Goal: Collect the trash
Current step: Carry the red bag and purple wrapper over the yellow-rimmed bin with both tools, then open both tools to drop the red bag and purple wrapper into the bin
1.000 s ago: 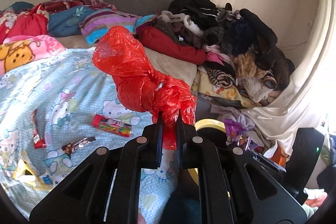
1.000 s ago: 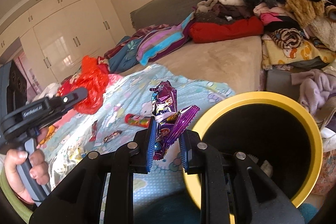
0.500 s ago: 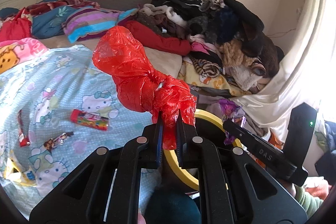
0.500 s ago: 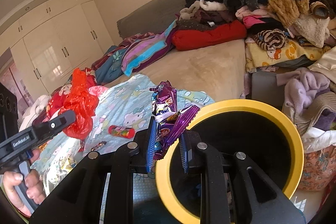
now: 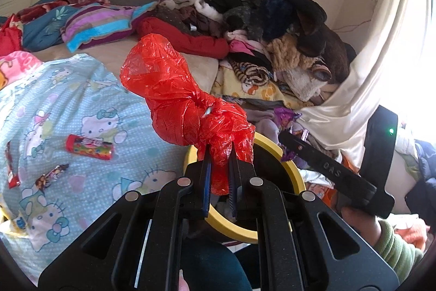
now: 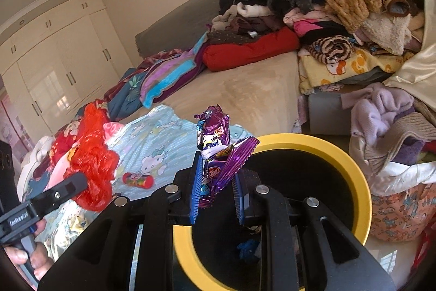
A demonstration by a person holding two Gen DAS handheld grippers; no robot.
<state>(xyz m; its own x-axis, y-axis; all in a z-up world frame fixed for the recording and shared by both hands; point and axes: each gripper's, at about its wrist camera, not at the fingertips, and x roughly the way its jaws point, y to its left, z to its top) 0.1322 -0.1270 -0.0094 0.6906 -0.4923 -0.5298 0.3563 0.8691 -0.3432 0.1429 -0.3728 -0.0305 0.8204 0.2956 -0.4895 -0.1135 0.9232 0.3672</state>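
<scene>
My left gripper [image 5: 219,154] is shut on a crumpled red plastic bag [image 5: 179,97] and holds it over the near rim of the yellow-rimmed black bin [image 5: 288,168]. My right gripper [image 6: 216,182] holds a purple snack wrapper [image 6: 216,149] above the bin [image 6: 351,176]; its jaws have spread and the wrapper hangs loosely between them. A red candy tube [image 5: 90,147], a small dark wrapper [image 5: 50,176] and a red wrapper [image 5: 9,168] lie on the Hello Kitty blanket [image 5: 81,100]. The red bag also shows in the right wrist view [image 6: 92,160].
A big pile of clothes [image 5: 272,26] covers the far right of the bed. Folded blankets [image 5: 92,23] lie at the back left. A patterned laundry basket [image 6: 400,212] stands right of the bin. A white curtain [image 5: 368,72] hangs at the right.
Both grippers moved right, over the bin. My right gripper's jaws opened wider around the purple wrapper. The left gripper kept its hold on the red bag.
</scene>
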